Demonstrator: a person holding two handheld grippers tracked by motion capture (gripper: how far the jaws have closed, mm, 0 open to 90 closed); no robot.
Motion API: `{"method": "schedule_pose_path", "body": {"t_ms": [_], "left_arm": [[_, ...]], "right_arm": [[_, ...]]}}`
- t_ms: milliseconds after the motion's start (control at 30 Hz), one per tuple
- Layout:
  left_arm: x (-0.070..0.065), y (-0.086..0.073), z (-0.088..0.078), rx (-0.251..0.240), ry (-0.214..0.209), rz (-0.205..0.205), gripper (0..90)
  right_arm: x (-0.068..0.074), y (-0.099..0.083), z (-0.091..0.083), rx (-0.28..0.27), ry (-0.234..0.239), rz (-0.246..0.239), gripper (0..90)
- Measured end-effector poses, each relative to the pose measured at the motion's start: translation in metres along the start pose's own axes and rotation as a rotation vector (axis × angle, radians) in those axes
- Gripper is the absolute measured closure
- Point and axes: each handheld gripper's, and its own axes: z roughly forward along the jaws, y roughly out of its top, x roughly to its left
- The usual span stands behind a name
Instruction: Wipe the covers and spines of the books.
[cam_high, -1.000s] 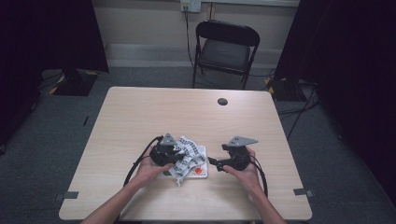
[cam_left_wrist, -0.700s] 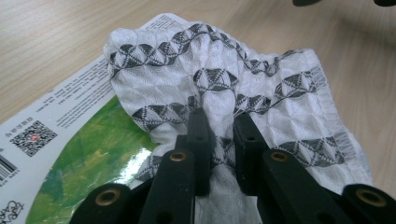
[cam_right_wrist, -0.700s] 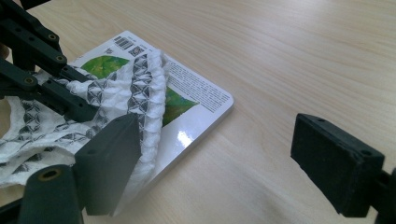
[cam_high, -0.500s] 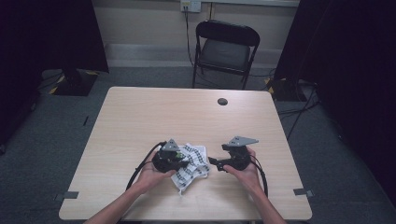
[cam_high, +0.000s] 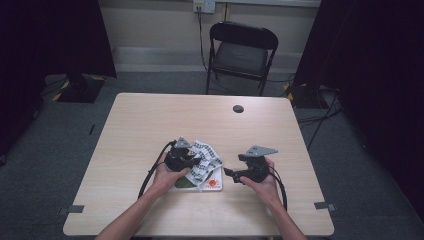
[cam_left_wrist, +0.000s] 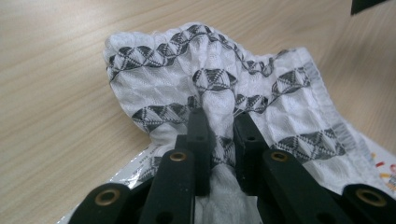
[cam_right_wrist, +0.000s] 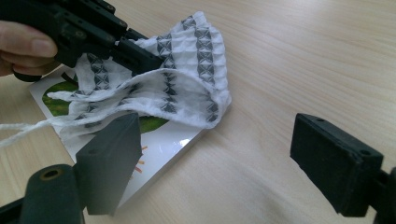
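The patterned cloth (cam_left_wrist: 219, 88) is bunched and lifted at one fold, draped over a glossy printed card (cam_right_wrist: 161, 140) lying flat on the surface (cam_high: 150, 120). Compared with a second ago, the cloth has been drawn a little toward the person, gathering tighter over the card. The left tool (cam_left_wrist: 219, 133) is clenched on a pinch of the fabric. The right tool (cam_right_wrist: 215, 154) hangs released just beside the card, its jaws wide apart and holding nothing. The pull suggests the cloth is being dragged across the card, perhaps to wipe or uncover it.
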Motion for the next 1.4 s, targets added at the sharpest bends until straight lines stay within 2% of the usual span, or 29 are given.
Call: {"method": "schedule_pose_path", "body": {"t_ms": [67,267,367,400,433,533,667,700,800,1000,1067,1100,1167,1233,1300,1400], "left_arm": [[-0.005,-0.001,-0.003,0.023,-0.029,0.027,79.9],[-0.025,-0.018,-0.016,0.013,-0.114,0.067,79.9],[-0.036,-0.02,-0.021,0.055,-0.151,0.077,79.8],[-0.041,-0.02,-0.022,0.06,-0.161,0.095,79.7],[-0.042,-0.02,-0.022,0.063,-0.152,0.107,79.7],[-0.038,-0.017,-0.018,0.059,-0.166,0.08,79.7],[-0.028,-0.011,-0.009,0.036,-0.132,0.05,79.8],[-0.026,-0.008,-0.007,0.036,-0.117,0.058,79.8],[-0.021,-0.005,-0.002,0.016,-0.093,0.046,79.8],[-0.016,0.005,0.005,0.033,-0.053,0.045,79.6],[-0.014,0.006,0.007,0.022,-0.039,0.029,79.6],[-0.013,0.006,0.008,0.018,-0.038,0.028,79.6],[-0.015,0.005,0.007,0.015,-0.031,0.06,79.8],[-0.017,0.004,0.007,0.018,-0.04,0.05,79.9],[-0.023,0.002,0.004,0.033,-0.069,0.091,80.0],[-0.032,-0.005,-0.003,0.04,-0.105,0.111,79.9]], "right_arm": [[0.0,0.0,0.0,-0.001,0.0,0.001,16.1],[-0.001,0.0,-0.002,-0.004,-0.005,0.003,16.0],[-0.001,0.0,-0.002,-0.004,-0.006,0.005,16.0],[-0.001,0.0,-0.002,-0.004,-0.006,0.005,16.0],[-0.001,0.0,-0.002,-0.007,-0.005,0.007,16.0],[-0.002,0.0,-0.003,-0.01,-0.007,0.011,16.0],[-0.003,0.0,-0.004,-0.014,-0.008,0.016,16.0],[-0.003,0.0,-0.004,-0.013,-0.007,0.016,16.0],[-0.003,0.0,-0.004,-0.012,-0.007,0.015,16.0],[-0.003,-0.001,-0.003,-0.007,-0.008,0.011,16.0],[-0.002,0.0,-0.003,-0.011,-0.013,0.007,16.1],[-0.002,0.0,-0.004,-0.013,-0.014,0.006,16.1],[-0.003,0.0,-0.004,-0.017,-0.014,0.008,16.5],[-0.003,0.0,-0.005,-0.02,-0.015,0.011,16.5],[-0.004,0.0,-0.005,-0.022,-0.017,0.013,16.5],[-0.004,0.001,-0.006,-0.032,-0.027,0.012,16.5]]}}
